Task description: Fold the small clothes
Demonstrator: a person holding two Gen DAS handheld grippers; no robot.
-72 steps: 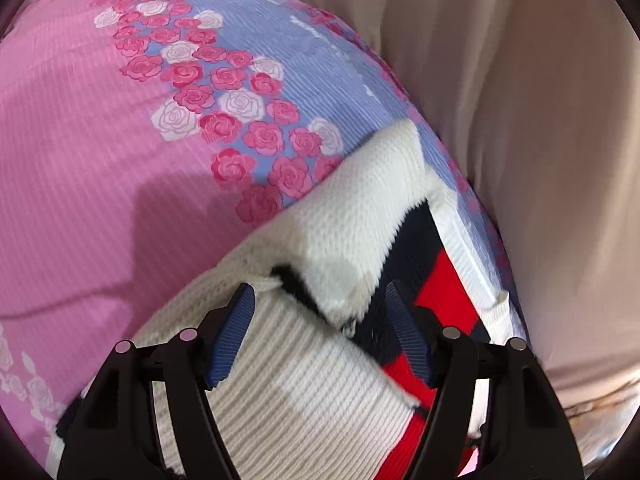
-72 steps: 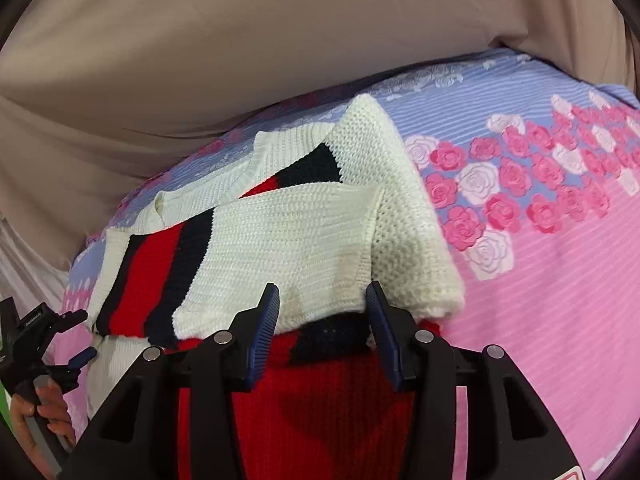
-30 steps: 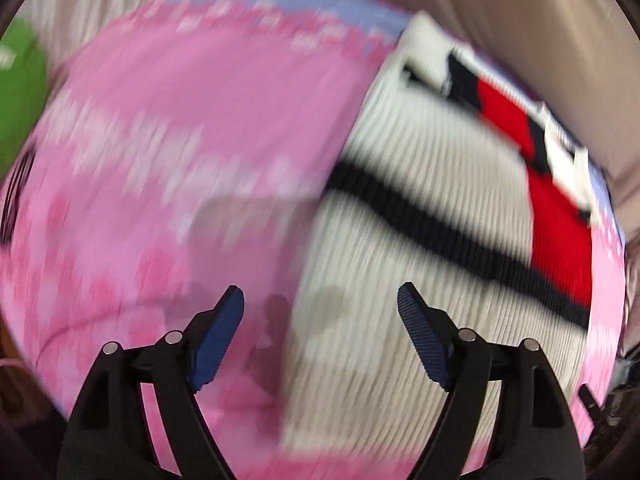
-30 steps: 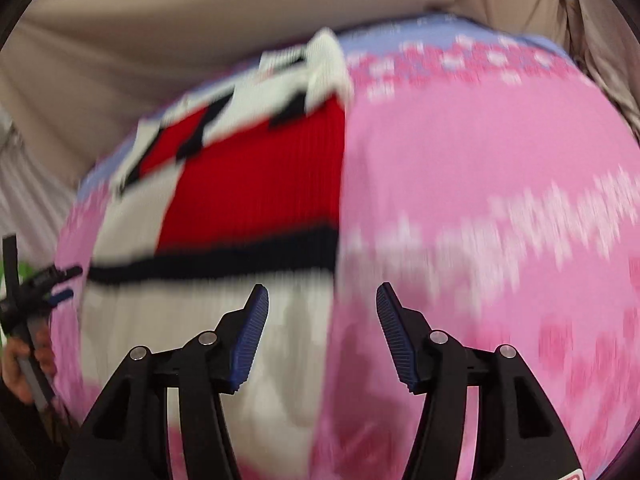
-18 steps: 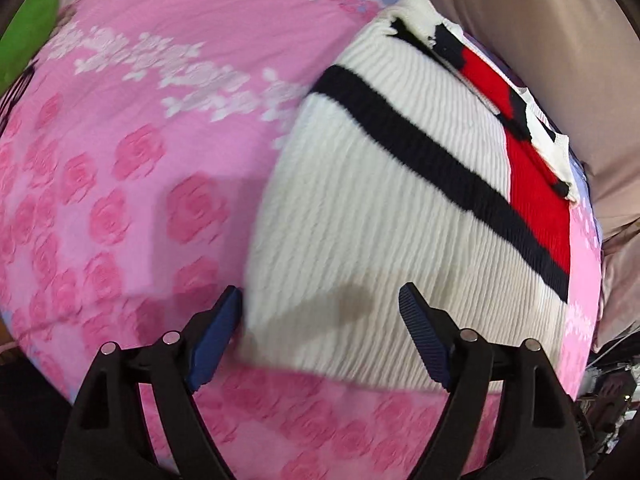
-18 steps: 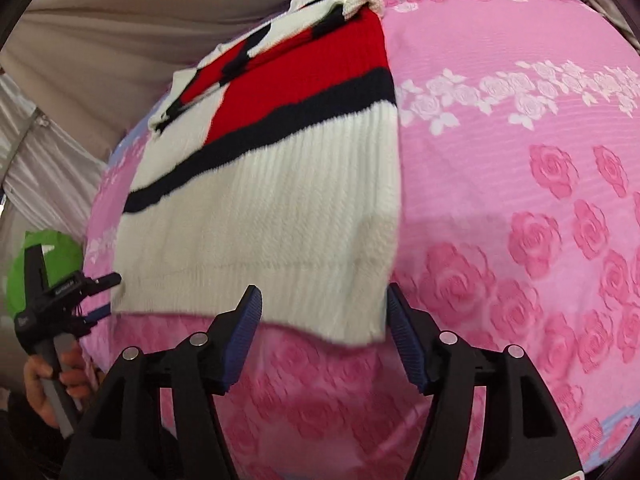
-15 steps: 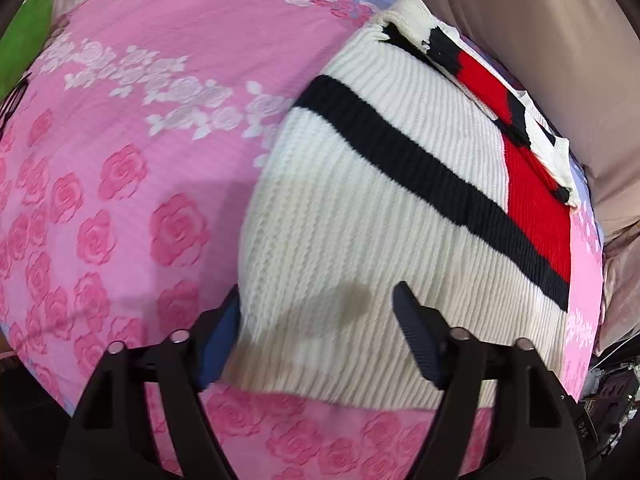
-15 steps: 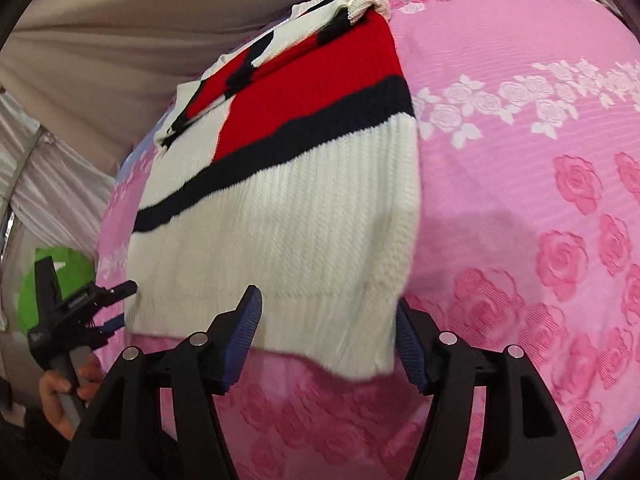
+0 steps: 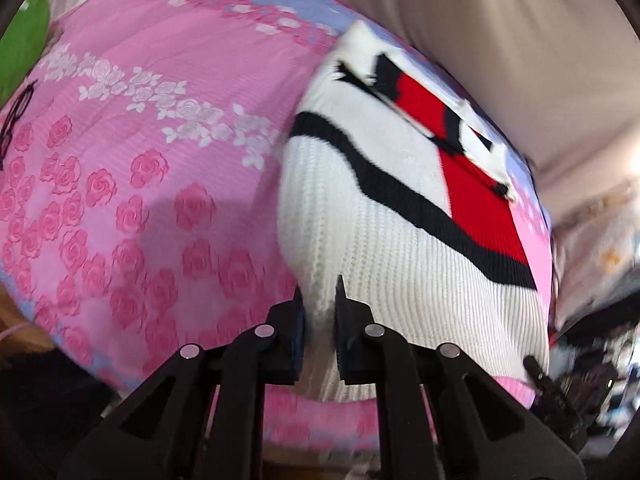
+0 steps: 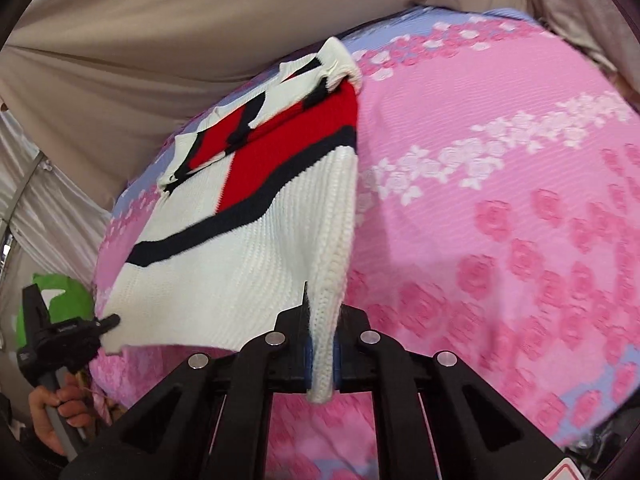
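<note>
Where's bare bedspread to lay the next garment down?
Bare bedspread lies on the right gripper side of the sweater, out to the curtain. More lies beyond the left gripper. Both clamp the hem, so that near edge is crowded.

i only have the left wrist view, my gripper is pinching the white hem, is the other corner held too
Observer: Yes. In the right wrist view the right gripper is shut on the sweater at its near right hem corner.
Operator: is that corner off the bed
Observer: It looks so: the hem edge hangs between the two grippers above the pink bedspread.
Operator: anything near my gripper i cant see
Observer: A green object sits behind the left gripper.
</note>
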